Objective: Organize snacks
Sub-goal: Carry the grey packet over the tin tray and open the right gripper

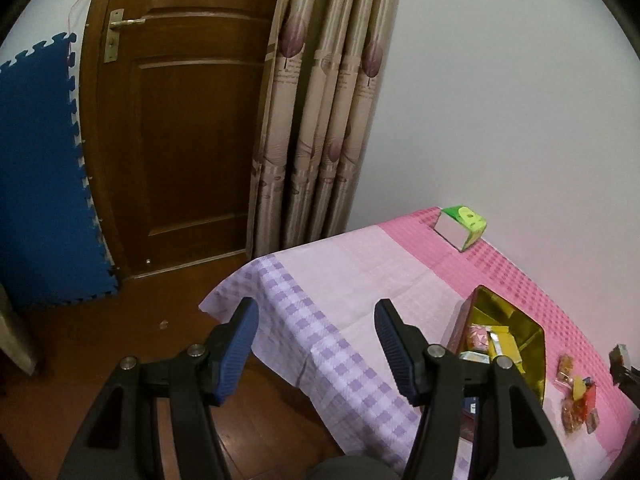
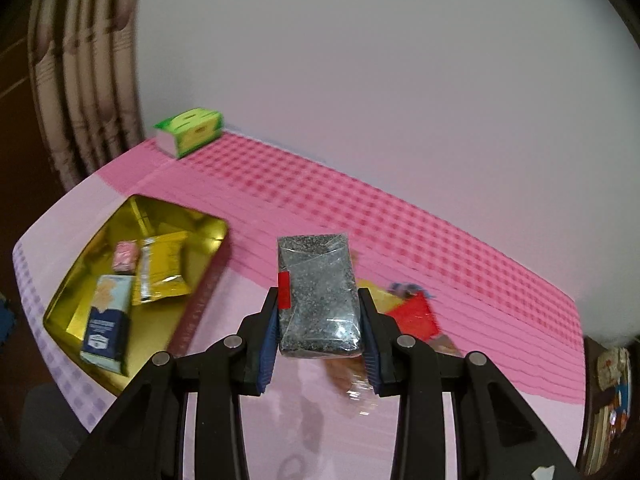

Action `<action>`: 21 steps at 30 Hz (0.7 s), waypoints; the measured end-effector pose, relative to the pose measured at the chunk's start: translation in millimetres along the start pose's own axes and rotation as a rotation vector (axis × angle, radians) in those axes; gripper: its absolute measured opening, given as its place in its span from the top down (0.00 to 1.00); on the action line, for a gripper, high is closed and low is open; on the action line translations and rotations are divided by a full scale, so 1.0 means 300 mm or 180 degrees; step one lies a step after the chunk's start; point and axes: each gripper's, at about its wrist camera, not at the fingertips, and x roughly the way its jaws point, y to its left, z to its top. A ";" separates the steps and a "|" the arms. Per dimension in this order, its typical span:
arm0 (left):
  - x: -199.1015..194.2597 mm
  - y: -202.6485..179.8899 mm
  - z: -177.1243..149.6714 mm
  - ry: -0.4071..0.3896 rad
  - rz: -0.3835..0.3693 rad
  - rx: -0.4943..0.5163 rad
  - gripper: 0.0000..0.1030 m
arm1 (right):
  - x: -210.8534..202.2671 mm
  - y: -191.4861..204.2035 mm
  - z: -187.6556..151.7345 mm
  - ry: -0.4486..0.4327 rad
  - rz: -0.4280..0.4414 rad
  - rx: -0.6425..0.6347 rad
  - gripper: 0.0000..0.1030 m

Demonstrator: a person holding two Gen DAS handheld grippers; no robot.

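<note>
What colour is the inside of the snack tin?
Shiny gold; the snack tin shows best in the right wrist view.

We see a table (image 2: 400, 216) under a checked cloth (image 1: 352, 264): lilac checks on the left end, where the cloth hangs over the edge, a pale pink band in the middle, deeper pink checks along the far side by the wall. At the far left corner a green tissue box (image 2: 192, 130) lies on the cloth. On the near left sits an open gold tin (image 2: 76, 312), with several snack packets inside it. To its right, well apart from the tin, a small heap of wrapped snacks (image 1: 578, 404) lies directly on the cloth, a red packet (image 2: 414, 316) among them; the rest are too blurred for us to tell apart.
</note>
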 end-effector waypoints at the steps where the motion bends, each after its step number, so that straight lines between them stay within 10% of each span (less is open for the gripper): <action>1: 0.004 0.000 -0.003 0.0006 0.0016 0.0001 0.40 | 0.010 0.030 0.003 0.0010 0.0038 -0.0021 0.68; 21: 0.043 -0.028 -0.036 0.0180 -0.0065 0.0084 0.40 | 0.079 0.453 -0.054 0.0163 0.0570 -0.0273 0.68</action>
